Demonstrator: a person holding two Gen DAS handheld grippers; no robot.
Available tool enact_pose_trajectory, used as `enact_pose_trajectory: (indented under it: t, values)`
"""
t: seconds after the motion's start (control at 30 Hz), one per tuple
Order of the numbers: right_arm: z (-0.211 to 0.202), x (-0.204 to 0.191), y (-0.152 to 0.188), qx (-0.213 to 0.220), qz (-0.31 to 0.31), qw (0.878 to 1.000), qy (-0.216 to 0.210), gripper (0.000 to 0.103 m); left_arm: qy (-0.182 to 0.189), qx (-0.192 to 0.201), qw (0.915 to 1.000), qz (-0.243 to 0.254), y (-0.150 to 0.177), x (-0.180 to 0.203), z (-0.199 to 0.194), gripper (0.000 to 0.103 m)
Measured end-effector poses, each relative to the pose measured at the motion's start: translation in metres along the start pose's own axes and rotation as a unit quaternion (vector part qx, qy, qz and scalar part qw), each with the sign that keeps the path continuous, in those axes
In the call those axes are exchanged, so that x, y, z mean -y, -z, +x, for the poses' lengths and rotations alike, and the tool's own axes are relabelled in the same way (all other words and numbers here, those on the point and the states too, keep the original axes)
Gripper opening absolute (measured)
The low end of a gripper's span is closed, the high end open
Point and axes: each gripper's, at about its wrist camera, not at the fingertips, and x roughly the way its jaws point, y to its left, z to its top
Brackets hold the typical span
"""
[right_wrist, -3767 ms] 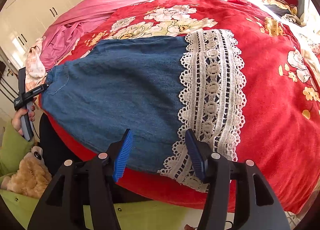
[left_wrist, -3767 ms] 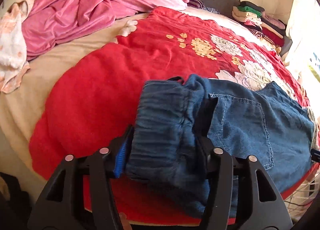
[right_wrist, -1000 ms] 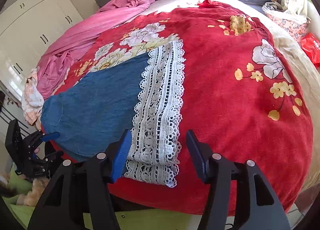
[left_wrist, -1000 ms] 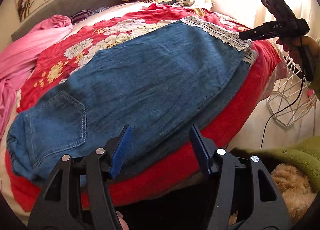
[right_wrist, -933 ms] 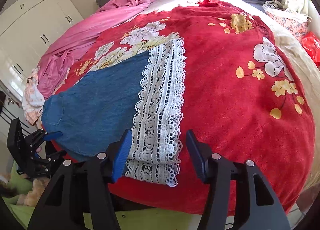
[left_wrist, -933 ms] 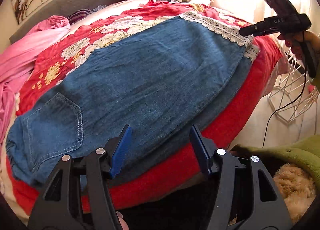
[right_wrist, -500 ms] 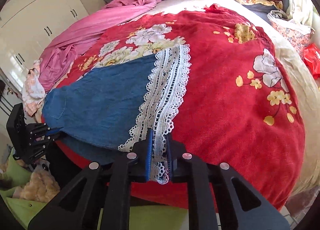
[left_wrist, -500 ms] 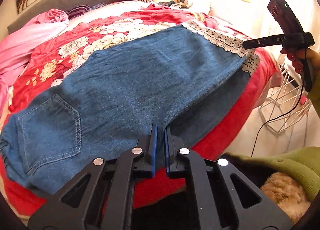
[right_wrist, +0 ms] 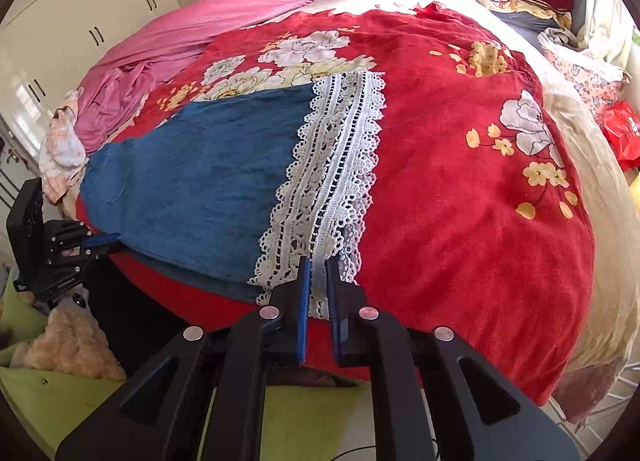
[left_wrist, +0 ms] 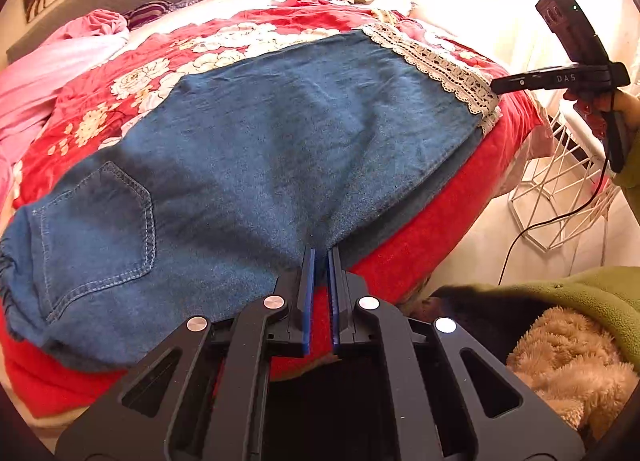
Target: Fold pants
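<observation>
Both my grippers are pinched onto the denim pants (left_wrist: 256, 149), spread ahead of them across the bed's red blanket (right_wrist: 460, 189): left gripper (left_wrist: 321, 261) jaws clamp the near denim edge, right gripper (right_wrist: 317, 269) jaws clamp the lace hem (right_wrist: 332, 181)

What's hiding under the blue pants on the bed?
Under the blue pants lies a red flowery blanket, showing all around them. A second denim layer peeks out along the near edge. Whatever part of the blanket's pattern lies beneath the pants is covered.

Pants (left_wrist: 260, 149) flat atop blanket (left_wrist: 420, 229)
</observation>
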Motion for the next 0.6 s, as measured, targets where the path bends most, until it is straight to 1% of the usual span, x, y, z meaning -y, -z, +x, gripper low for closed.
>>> enact_pose_trajectory:
  t: [0.07, 0.17, 0.2, 0.23, 0.3, 0.37, 0.43, 0.47, 0.5, 0.53, 0.6]
  values:
    - [0.003, 0.003, 0.002, -0.002, 0.008, 1.000, -0.008, 0.007, -0.001, -0.005, 1.0000, -0.005, 0.001, -0.001, 0.002, 0.001]
    - [-0.004, -0.002, 0.000, 0.019, 0.009, 0.999, -0.036, 0.008, -0.001, 0.005, 1.0000, -0.003, 0.000, 0.001, -0.003, 0.002]
    - [-0.005, -0.004, -0.002, 0.021, 0.005, 0.999, -0.035, 0.008, 0.001, 0.005, 1.0000, -0.005, 0.000, 0.000, -0.002, 0.002]
    - [-0.003, -0.005, -0.003, 0.016, 0.002, 0.999, -0.033, 0.011, 0.002, 0.004, 1.0000, -0.008, -0.001, -0.001, -0.001, 0.002]
    - [0.004, -0.003, -0.002, 0.003, 0.005, 0.999, -0.035, 0.011, 0.004, -0.004, 0.9999, -0.014, 0.000, -0.003, 0.005, 0.002]
    - [0.011, -0.001, 0.000, -0.006, 0.009, 1.000, -0.025, 0.012, 0.008, -0.008, 0.9996, -0.025, 0.001, -0.005, 0.010, 0.002]
    - [0.014, 0.002, 0.002, -0.006, 0.016, 0.999, -0.027, 0.012, 0.009, -0.010, 0.9995, -0.029, 0.001, -0.006, 0.014, 0.002]
    - [0.015, 0.003, 0.002, -0.004, 0.018, 0.999, -0.030, 0.012, 0.009, -0.010, 0.9994, -0.030, 0.001, -0.006, 0.015, 0.002]
    - [0.014, 0.003, 0.002, -0.003, 0.016, 0.999, -0.034, 0.009, 0.010, -0.009, 0.9994, -0.031, 0.002, -0.006, 0.015, 0.002]
    - [0.013, 0.002, 0.001, 0.000, 0.010, 0.999, -0.036, 0.003, 0.014, -0.007, 0.9993, -0.033, 0.002, -0.007, 0.013, 0.002]
    - [0.004, -0.003, 0.000, 0.008, -0.003, 0.999, -0.036, 0.003, 0.025, 0.000, 0.9988, -0.041, 0.002, -0.009, 0.007, 0.001]
